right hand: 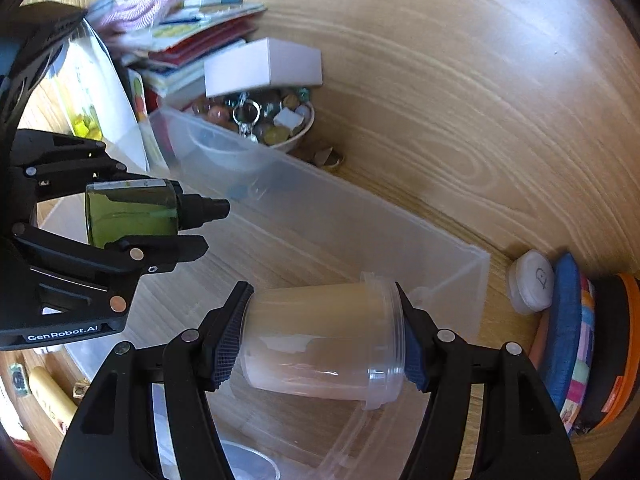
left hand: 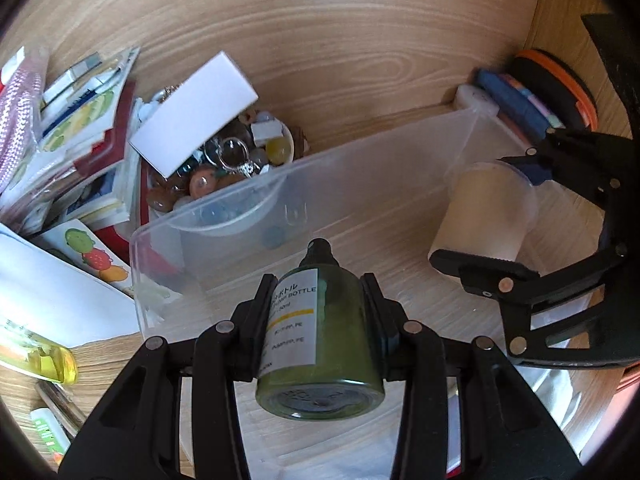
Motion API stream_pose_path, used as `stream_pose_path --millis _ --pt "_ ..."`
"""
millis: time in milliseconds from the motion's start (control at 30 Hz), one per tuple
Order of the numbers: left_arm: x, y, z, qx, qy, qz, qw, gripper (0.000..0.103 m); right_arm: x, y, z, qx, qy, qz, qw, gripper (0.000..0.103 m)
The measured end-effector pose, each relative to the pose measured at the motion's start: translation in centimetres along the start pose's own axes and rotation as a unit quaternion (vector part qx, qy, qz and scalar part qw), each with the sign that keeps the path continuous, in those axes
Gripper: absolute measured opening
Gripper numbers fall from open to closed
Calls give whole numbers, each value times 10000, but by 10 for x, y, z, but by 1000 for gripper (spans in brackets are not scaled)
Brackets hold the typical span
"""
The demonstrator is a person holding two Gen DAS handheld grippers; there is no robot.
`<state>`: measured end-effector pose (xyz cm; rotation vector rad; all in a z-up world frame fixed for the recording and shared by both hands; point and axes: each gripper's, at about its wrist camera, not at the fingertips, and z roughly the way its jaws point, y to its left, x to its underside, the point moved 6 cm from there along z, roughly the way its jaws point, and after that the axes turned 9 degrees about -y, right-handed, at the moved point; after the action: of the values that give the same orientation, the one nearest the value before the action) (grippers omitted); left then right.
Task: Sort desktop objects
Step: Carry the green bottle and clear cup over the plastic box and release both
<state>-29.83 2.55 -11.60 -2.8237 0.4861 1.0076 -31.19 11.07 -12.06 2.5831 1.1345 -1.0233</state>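
My left gripper (left hand: 320, 312) clamps the green pump bottle (left hand: 320, 332); my right gripper (right hand: 320, 336) squeezes the frosted cup (right hand: 320, 340) at frame centre. Over the clear bin (left hand: 360, 168), the slick cup could slip.

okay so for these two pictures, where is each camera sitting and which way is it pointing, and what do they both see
Left wrist: sits on the left gripper, looking along its fingers and down into the clear bin; its fingers clamp a green bottle, and the right gripper shows at right.

Right wrist: sits on the right gripper, looking down into the bin; its fingers clamp a frosted jar, and the left gripper shows at left.

Shared: bin, bottle, jar, bead bowl and wooden desk.
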Motion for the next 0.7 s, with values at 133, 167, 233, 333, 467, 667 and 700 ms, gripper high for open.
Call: stream_pose_path --millis 133,167,233,333,467,667,700 --pt "2 -2 -1 -100 18 62 9999 41 4 2 6 -25 113 0 9999 63" --pt "2 -2 -1 -143 30 44 9999 41 4 2 5 -39 94 14 9999 63" --pt "4 -3 1 -157 127 65 9998 41 4 3 5 -81 101 24 9999 63" --pt "6 -2 1 -214 154 131 9996 41 5 4 5 -78 131 -4 9999 63" --pt "6 -2 1 -278 125 210 9993 44 7 1 4 -78 154 75 9998 63" --pt "3 -5 -4 -359 -2 196 9992 64 9 1 -3 14 115 16 9999 64" --pt "3 -5 -4 -353 -10 182 9992 65 7 1 -7 36 55 -28 10000 64"
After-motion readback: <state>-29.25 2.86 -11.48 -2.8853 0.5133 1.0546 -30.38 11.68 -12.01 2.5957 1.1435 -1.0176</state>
